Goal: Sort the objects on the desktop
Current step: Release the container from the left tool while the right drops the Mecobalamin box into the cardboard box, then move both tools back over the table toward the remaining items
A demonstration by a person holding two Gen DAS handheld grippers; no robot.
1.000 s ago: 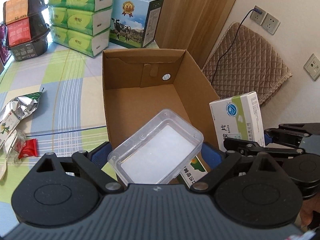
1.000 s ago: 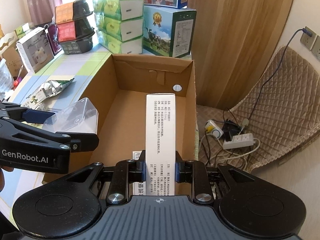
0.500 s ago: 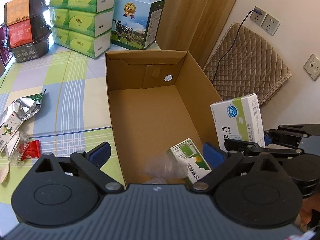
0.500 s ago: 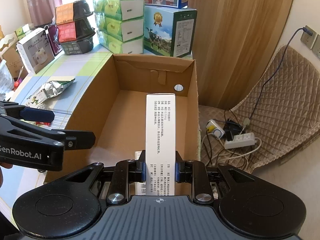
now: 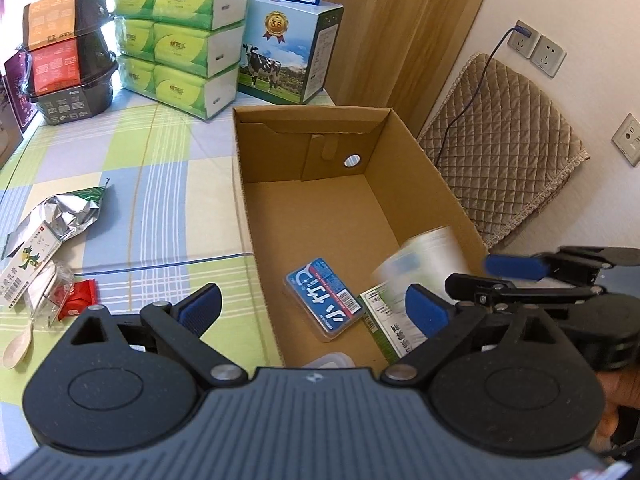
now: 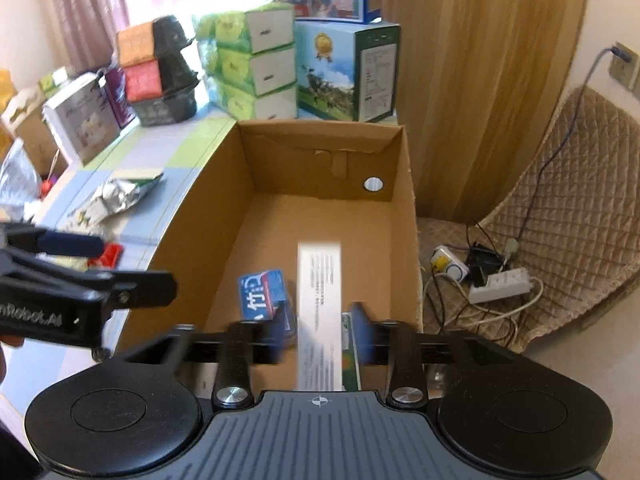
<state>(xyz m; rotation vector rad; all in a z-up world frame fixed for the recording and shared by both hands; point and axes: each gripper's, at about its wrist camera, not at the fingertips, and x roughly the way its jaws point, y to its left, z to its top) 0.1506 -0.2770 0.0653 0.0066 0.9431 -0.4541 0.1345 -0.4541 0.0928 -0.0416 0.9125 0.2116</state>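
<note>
Cardboard box takes the sorted items

Desk [image 5: 168, 168] under a green, blue and white checked cloth carries everything, and the open cardboard box [image 5: 424, 184] sits at its edge, beside the quilted chair [image 5: 504, 148]. Beyond the far wall of the box stand a milk carton with a cow picture [image 5: 288, 52] and a stack of green tissue packs [image 5: 180, 36]; further along the desk from the box sits a pile of black food bowls [image 5: 68, 60].

Left gripper [image 5: 312, 308] hovers over the near end of the box with its jaws wide apart and nothing between them. Right gripper [image 6: 320, 328] is over the same end, jaws parted; the white medicine box [image 6: 320, 312] stands blurred between them, and whether the pads still touch it cannot be told.

On the floor of the box, at its near end, lies a blue-labelled clear case [image 5: 324, 300], with a green and white carton [image 5: 388, 320] just beside it and the corner of a clear plastic container [image 5: 332, 360] at the near wall.

Out on the desk, well apart from the box, lie a crumpled silver foil packet [image 5: 56, 224], a small red sachet [image 5: 78, 300] and a pale plastic spoon [image 5: 18, 348].
</note>
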